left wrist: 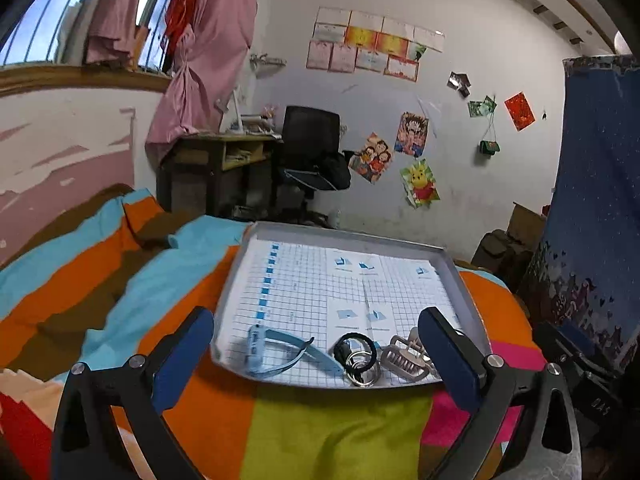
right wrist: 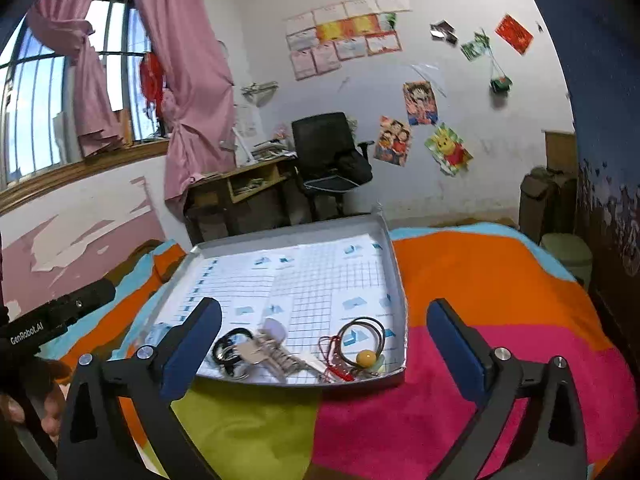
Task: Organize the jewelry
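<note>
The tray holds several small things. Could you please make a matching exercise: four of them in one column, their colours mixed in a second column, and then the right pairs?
Things:
1. watch
2. hair clip
3. bead
4. cord

Colours:
A. red
B. light blue
C. yellow
D. beige

Pairs: 1-B, 2-D, 3-C, 4-A

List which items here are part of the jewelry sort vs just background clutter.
Job:
- tray
- blue watch
- black hair tie
- metal rings
- beige hair claw
- yellow-bead hair tie
- red cord

Background:
- blanket
- office chair
- desk
- posters
</note>
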{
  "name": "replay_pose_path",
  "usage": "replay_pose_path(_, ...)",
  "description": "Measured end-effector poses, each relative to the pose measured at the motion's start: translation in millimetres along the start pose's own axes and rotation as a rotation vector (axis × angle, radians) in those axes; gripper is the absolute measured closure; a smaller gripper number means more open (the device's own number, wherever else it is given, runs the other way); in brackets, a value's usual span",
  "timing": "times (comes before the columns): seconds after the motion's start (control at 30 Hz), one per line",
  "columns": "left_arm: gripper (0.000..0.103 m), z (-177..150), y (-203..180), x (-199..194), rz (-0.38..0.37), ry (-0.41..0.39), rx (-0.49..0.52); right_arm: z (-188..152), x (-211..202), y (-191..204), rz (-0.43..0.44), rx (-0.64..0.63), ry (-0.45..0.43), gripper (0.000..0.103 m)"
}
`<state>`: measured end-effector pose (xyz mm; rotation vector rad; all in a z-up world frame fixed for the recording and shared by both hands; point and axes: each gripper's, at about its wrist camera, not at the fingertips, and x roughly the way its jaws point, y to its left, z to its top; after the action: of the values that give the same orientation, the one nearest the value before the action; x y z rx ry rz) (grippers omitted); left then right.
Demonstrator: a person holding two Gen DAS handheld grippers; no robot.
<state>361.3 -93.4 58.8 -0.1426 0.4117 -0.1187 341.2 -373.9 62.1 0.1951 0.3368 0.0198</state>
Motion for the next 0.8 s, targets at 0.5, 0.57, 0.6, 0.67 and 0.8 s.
replay_pose_path(0.5,0.000,-17.6,24.4,-100.1,0.027,-0.104,-0.007,4.0,-114.7,36.3,0.043,-0.016,-0.116,0.001)
replay_pose_path(0.57,0.000,-24.9,29.5,-115.1,0.026,-0.120,0.000,-1.5,-125.3,38.0,0.043,-0.016,-0.117,0.001)
replay_pose_path(0.6,0.000,-28.3,31.4,-120.0,0.026,-0.123,0.004,-4.6,-132.0,39.1,0.041,-0.015,-0.118,0.001)
replay_pose_path(0.67,0.000,-35.9,35.6,-129.8,0.029,-0.130,0.013,-10.6,-143.2,41.9,0.038,-0.023,-0.115,0.001)
replay_pose_path(0.8,0.000,-50.6,45.2,-142.8,0.047,-0.142,0.026,-25.0,-163.5,47.3,0.027,-0.040,-0.111,0.001)
